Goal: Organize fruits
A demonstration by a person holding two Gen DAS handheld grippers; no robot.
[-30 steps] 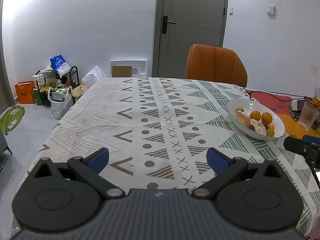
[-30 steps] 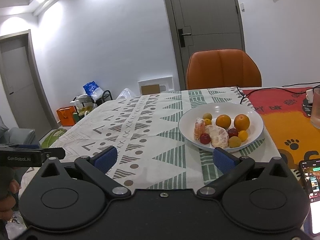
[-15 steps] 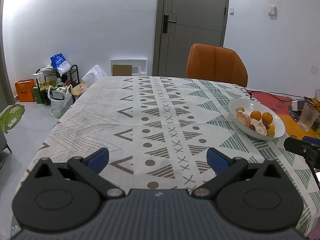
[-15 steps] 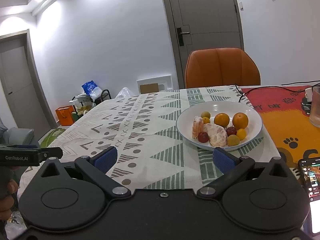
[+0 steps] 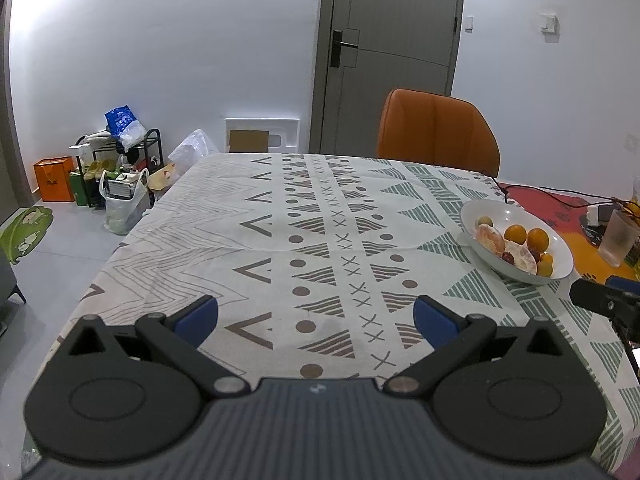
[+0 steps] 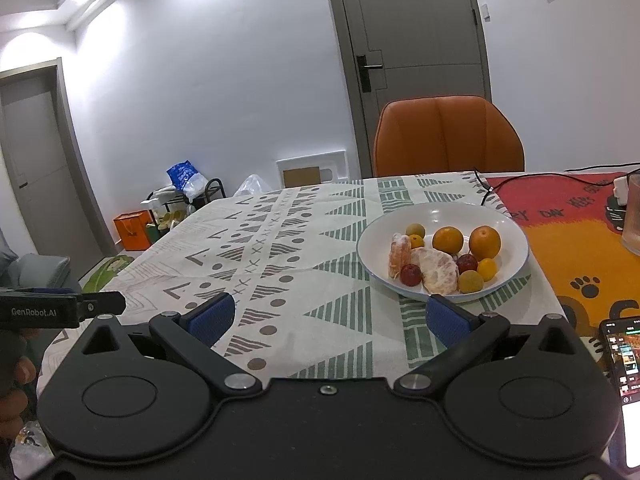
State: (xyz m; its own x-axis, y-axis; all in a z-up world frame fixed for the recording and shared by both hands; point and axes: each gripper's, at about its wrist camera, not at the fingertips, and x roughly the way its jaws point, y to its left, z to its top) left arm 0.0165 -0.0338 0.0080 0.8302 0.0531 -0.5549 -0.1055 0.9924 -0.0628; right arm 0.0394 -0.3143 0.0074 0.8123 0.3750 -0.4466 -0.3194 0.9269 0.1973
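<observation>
A white bowl (image 6: 508,236) (image 5: 476,212) of fruit sits on the patterned tablecloth (image 5: 320,240), to the right of centre. It holds two oranges (image 6: 485,242), peeled citrus pieces (image 6: 438,270), small red fruits (image 6: 411,275) and small yellow fruits (image 6: 471,281). My right gripper (image 6: 330,318) is open just in front of the bowl, its right pad near the bowl's front rim. Over the near middle of the cloth, well left of the bowl, my left gripper (image 5: 316,318) stands open and holds nothing.
An orange chair (image 6: 448,136) stands behind the table by a grey door. A red and orange mat (image 6: 560,220) with a cable, a ribbed glass (image 6: 632,216) and a phone (image 6: 624,360) lies on the right. Bags and a rack (image 5: 116,168) crowd the floor at left.
The bowl sits slightly lower and nearer to the right gripper than before. The left wrist view has barely shifted. Both grippers stay open.
</observation>
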